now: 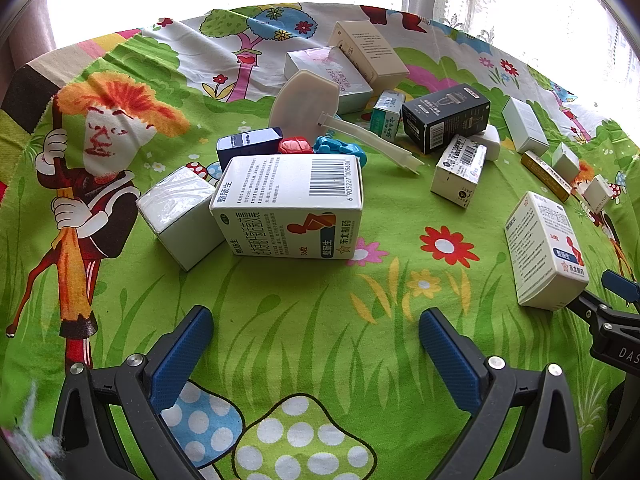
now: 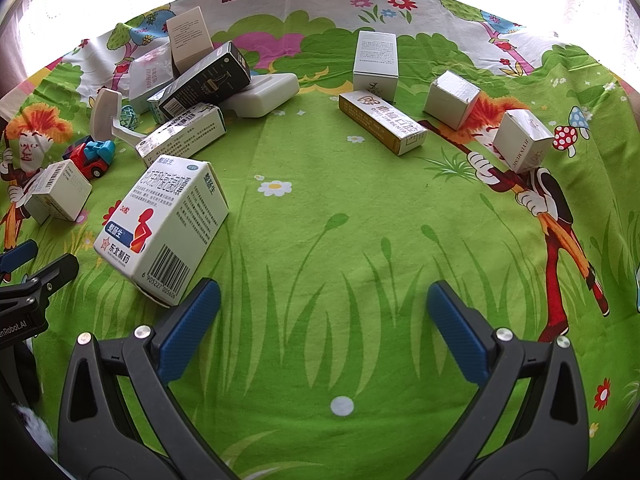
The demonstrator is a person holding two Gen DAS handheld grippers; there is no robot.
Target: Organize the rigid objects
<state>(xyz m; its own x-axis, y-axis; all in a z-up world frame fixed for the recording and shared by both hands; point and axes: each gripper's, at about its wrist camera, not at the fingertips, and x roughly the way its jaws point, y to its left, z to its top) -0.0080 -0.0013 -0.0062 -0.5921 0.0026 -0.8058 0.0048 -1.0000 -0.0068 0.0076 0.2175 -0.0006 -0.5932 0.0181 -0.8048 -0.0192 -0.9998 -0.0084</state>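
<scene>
Several small cartons lie scattered on a cartoon-print cloth. In the left wrist view a white medicine box [image 1: 290,208] with a barcode lies just beyond my open, empty left gripper [image 1: 316,340], with a plain white box [image 1: 180,216] at its left. A second matching medicine box [image 1: 546,252] lies at the right, touching the other gripper's fingers [image 1: 588,306]. In the right wrist view that box [image 2: 164,224] lies just left of my open, empty right gripper [image 2: 324,312]. A gold box [image 2: 382,126] and several white boxes [image 2: 376,64] lie farther off.
A black box [image 1: 446,118], a white scoop-like plastic piece [image 1: 308,106], a navy box [image 1: 248,146], a red toy [image 1: 295,146] and a blue toy [image 1: 340,150] crowd the middle. The cloth [image 2: 340,208] covers the table; a bright window with curtains is behind.
</scene>
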